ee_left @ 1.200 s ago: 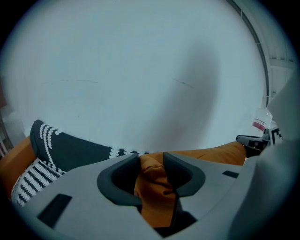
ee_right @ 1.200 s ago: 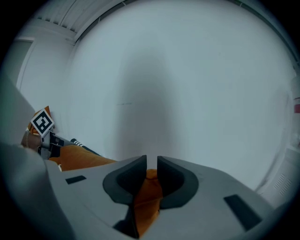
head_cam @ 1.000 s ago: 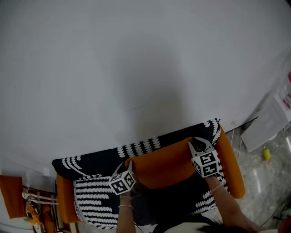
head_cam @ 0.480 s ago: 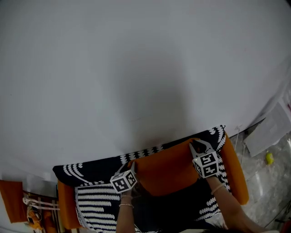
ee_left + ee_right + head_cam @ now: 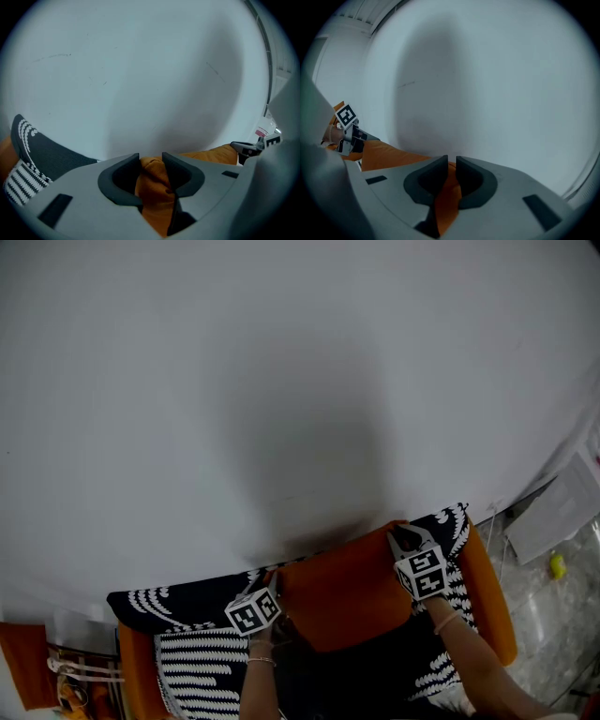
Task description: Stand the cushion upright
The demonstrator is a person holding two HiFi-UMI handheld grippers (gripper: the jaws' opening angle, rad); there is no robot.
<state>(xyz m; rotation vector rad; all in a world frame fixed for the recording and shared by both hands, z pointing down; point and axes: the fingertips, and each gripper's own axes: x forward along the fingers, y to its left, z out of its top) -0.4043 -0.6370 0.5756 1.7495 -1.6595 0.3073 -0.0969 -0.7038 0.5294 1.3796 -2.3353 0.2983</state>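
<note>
Gripping the orange cushion [image 5: 347, 601] by its two upper corners, both tools are clenched on fabric; the left gripper [image 5: 273, 583] takes the corner at the head view's left, the right gripper [image 5: 400, 540] the corner at its right.

In the left gripper view a thick fold of the cushion [image 5: 152, 187] fills the gap of the left gripper [image 5: 151, 157], the dark pads pressing on it from both sides with a fair space between them; the cushion's top edge runs off to the right, where the other tool [image 5: 255, 146] shows at the frame's edge.

In the right gripper view the right gripper [image 5: 452, 159] has just been closing, its jaws now nearly together, with a thinner pinch of the cushion [image 5: 445, 194] caught between them; the left gripper [image 5: 347, 126] shows far to the left at the other end of the orange edge.

The cushion sits on a seat draped in a black-and-white patterned cover [image 5: 187, 601]; its top edge is raised to the top of the backrest, just beside the white wall [image 5: 281, 381], and its lower part drops toward the dark seat in front; whether it leans on the backrest cannot be told.

An orange armrest [image 5: 492, 606] flanks the seat on the right; the person's right forearm [image 5: 469, 657] reaches in from below; a sheet of paper [image 5: 553, 517] and a small yellow-green object [image 5: 557, 565] lie on the floor [image 5: 544, 615] to the right, well apart from the cushion.
</note>
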